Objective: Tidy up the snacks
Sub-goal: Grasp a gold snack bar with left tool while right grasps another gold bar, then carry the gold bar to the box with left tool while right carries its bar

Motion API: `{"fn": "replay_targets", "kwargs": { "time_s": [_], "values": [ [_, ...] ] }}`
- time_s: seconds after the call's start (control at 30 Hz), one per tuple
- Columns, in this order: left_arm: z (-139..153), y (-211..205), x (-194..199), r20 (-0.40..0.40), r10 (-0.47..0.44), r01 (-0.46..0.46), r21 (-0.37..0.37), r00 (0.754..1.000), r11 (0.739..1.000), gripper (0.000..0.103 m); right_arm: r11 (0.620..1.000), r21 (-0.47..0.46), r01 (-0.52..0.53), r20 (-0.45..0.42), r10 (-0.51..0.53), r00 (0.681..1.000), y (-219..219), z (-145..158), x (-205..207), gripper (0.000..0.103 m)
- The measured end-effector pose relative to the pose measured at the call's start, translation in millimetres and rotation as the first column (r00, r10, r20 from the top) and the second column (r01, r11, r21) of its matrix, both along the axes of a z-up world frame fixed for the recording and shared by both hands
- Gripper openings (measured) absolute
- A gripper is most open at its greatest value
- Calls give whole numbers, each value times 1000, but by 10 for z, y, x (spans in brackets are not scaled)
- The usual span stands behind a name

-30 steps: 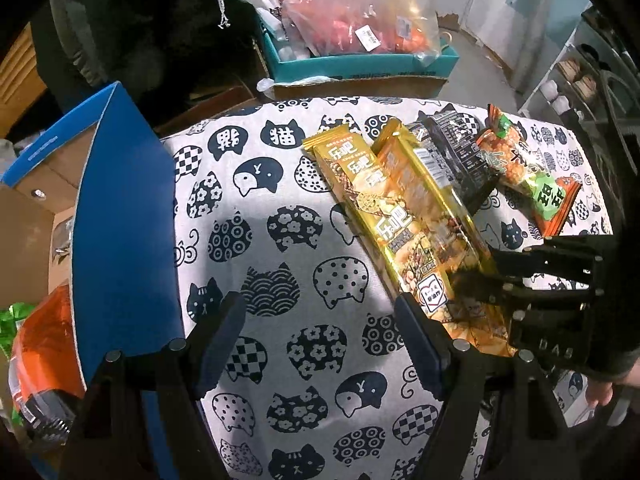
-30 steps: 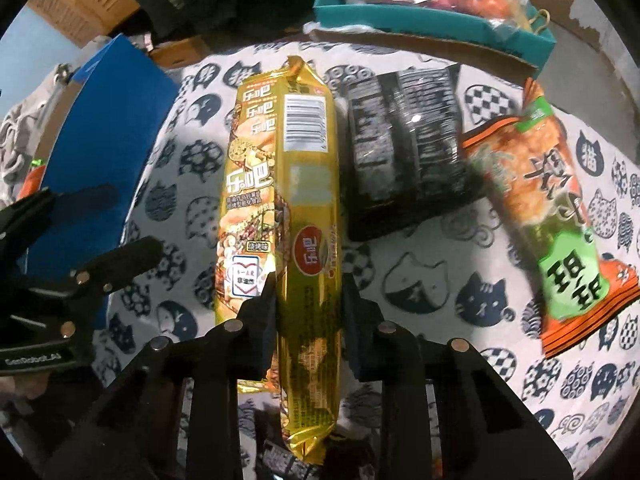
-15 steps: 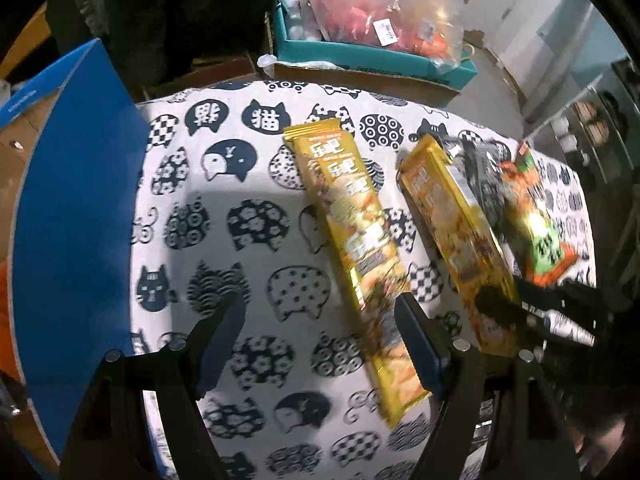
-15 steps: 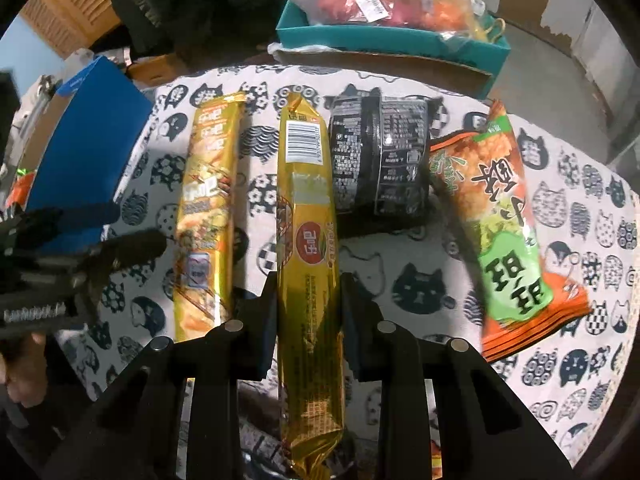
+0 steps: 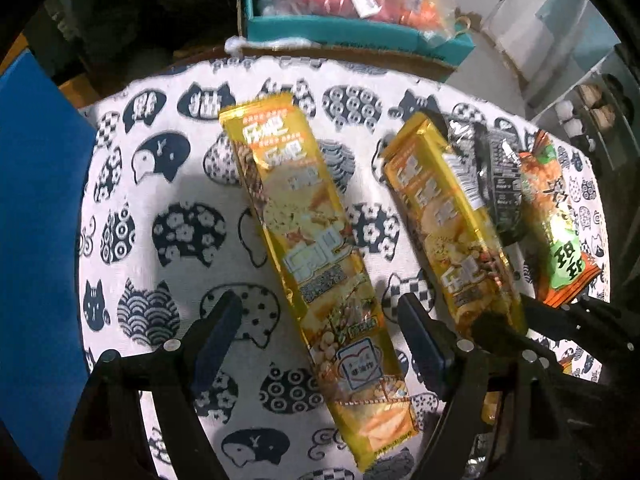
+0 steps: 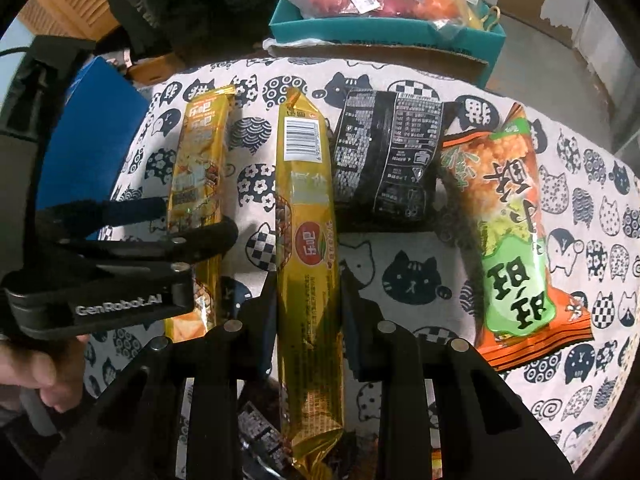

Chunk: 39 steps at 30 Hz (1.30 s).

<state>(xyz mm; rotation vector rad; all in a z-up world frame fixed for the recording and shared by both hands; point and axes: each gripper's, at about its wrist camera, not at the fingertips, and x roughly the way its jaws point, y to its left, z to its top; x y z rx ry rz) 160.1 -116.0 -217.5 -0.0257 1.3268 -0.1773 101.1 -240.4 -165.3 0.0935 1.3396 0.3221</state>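
Note:
My right gripper (image 6: 307, 304) is shut on a long gold snack pack (image 6: 307, 216), held lengthwise above the cat-print cloth; the pack also shows in the left wrist view (image 5: 452, 224). My left gripper (image 5: 320, 320) is open, its fingers astride a second gold snack pack (image 5: 316, 248) that lies flat on the cloth; that pack also shows in the right wrist view (image 6: 198, 168). A black snack bag (image 6: 386, 160) and an orange-green snack bag (image 6: 516, 232) lie to the right.
A blue box flap (image 5: 36, 220) stands at the left edge of the cloth. A teal box (image 6: 384, 28) with a clear bag of red snacks sits behind the table. A dark packet (image 6: 260, 432) lies near the front edge under the right gripper.
My right gripper lifted its gold pack off the other one and shifted it right. My left gripper moved right, now astride the pack left on the cloth.

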Motion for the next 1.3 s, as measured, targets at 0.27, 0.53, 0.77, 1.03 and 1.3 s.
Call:
{"fn": "replay_targets", "kwargs": {
  "time_s": [0.27, 0.53, 0.77, 1.03, 1.3],
  "values": [
    [21, 63, -41, 16, -40, 41, -40, 999, 998, 39, 1000, 16, 10, -25, -10, 1000, 54, -136, 98, 29],
    [122, 167, -165, 53, -83, 83, 4, 995, 997, 31, 1000, -19, 7, -31, -8, 1000, 201, -267, 183, 32],
    [272, 338, -257, 87, -77, 77, 12, 993, 997, 31, 997, -76, -13, 4, 13, 1000, 281, -207, 209, 28],
    [635, 443, -377, 162, -85, 82, 23, 983, 996, 31, 998, -55, 13, 58, -10, 998, 281, 131, 219, 28],
    [996, 579, -558, 232, -83, 79, 29, 969, 996, 31, 999, -35, 29, 98, -26, 995, 282, 454, 112, 28]
  ]
}}
